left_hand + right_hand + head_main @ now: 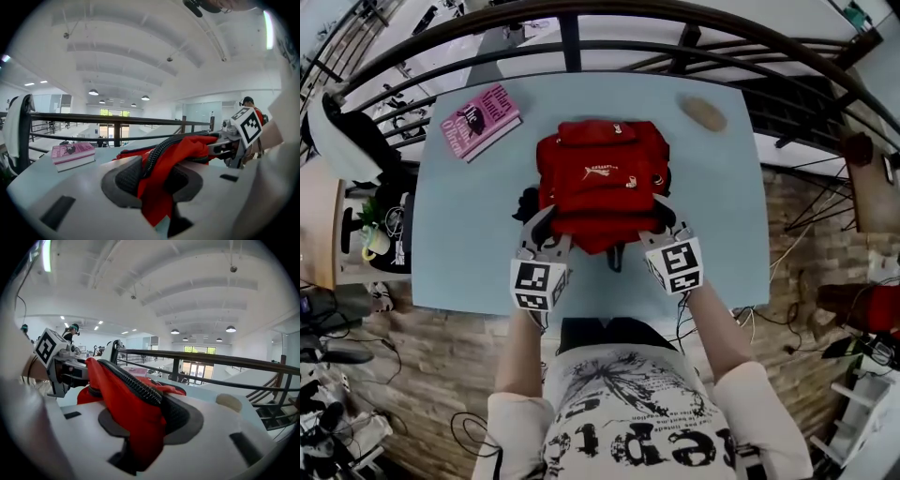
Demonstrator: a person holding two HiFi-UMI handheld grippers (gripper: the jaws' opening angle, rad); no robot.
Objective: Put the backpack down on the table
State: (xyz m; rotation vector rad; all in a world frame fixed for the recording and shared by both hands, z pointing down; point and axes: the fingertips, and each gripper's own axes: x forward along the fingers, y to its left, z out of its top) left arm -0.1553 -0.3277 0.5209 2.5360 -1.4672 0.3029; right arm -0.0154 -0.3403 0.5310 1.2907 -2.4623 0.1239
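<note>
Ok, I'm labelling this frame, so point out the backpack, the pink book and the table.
backpack (600,178), head view, middle of its red front.
pink book (481,121), head view, middle of its cover.
table (469,234), head view, bare top at left.

The backpack (602,183) is showing matt red woven cloth with a black ribbed zip (136,383) (coarse-toothed in the gripper views). The table (469,244) is presenting a smooth, pale blue matt top. The book (481,121) at upper left is wearing a pink paper cover. The railing (572,37) is looking like dark metal.
</note>
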